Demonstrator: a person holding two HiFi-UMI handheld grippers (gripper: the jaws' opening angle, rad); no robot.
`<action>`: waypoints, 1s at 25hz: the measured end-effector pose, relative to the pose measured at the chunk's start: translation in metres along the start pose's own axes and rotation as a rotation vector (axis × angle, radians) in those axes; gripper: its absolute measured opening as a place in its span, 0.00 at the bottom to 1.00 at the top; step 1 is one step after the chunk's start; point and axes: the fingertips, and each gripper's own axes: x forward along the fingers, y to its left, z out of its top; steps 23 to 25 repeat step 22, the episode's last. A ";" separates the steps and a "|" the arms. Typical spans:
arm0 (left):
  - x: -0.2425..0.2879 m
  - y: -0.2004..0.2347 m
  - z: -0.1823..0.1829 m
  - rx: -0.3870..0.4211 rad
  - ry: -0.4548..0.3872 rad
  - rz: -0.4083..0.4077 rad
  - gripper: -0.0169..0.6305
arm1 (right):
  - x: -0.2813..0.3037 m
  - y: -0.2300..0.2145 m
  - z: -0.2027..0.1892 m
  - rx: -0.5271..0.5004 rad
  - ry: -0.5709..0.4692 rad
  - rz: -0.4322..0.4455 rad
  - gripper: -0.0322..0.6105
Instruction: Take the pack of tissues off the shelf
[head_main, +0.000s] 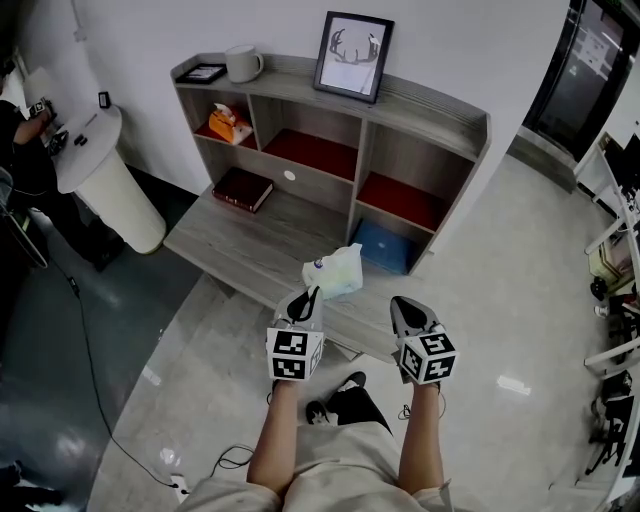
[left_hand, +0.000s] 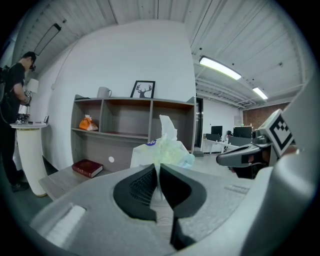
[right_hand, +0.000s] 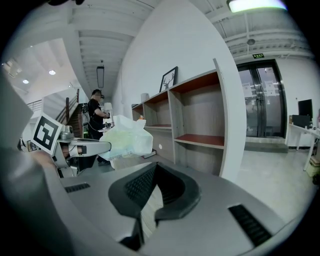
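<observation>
In cubby (head_main: 213, 99), maybe orange bag (head_main: 228, 126), left tool (left_hand: 158, 171) clamping tissue pack (left_hand: 161, 150), right tool (right_hand: 155, 171) closed empty

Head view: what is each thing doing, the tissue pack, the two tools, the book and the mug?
Pack of tissues: off the shelf, pinched in the left tool.
Left tool: shut on the pack.
Right tool: shut, empty.
Book: closed, lying flat.
Mug: upright on the shelf top.

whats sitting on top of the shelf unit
On top of the shelf unit: a white mug, a framed antler picture standing upright, and a small dark frame lying flat. Whatever is behind the picture is hidden.
</observation>
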 end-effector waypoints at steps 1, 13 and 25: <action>-0.002 0.001 0.001 0.002 -0.003 0.001 0.05 | 0.000 0.002 0.001 0.002 -0.005 0.002 0.07; -0.008 -0.002 -0.009 -0.007 0.011 -0.013 0.05 | -0.002 0.016 0.003 -0.002 -0.026 0.015 0.07; -0.018 -0.007 -0.020 -0.034 0.009 -0.021 0.05 | -0.012 0.024 -0.007 -0.001 -0.025 0.034 0.07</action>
